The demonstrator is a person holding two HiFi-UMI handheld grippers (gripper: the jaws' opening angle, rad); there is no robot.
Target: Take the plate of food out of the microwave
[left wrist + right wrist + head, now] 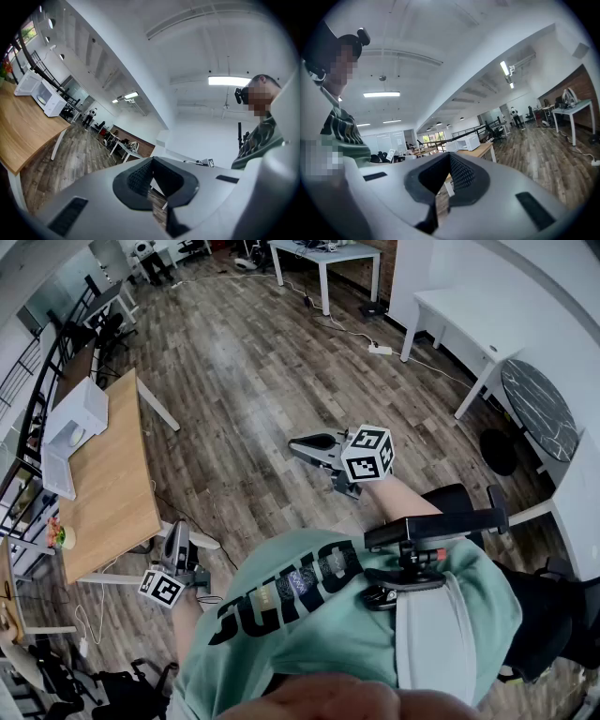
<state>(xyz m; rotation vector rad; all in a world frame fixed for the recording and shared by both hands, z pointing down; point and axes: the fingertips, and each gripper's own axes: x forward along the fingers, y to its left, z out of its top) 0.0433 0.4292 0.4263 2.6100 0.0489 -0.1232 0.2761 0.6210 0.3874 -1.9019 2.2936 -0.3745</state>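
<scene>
While standing well apart from microwave (80,418) at far end of tabletop (117,493), plate unseen, likely inside: left tool (175,535) nearer, right tool (302,446) farther, both shut, empty.

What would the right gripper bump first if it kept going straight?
Probably the wooden table holding the microwave; only floor lies between it and the right gripper, though depth is unclear.

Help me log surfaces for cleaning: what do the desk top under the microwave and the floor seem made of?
Desk top: light wood or wood-look laminate, matt; even tan with faint grain. Floor: grey-brown planks, wood or vinyl, slightly glossy; plank seams and pale glare show.
</scene>
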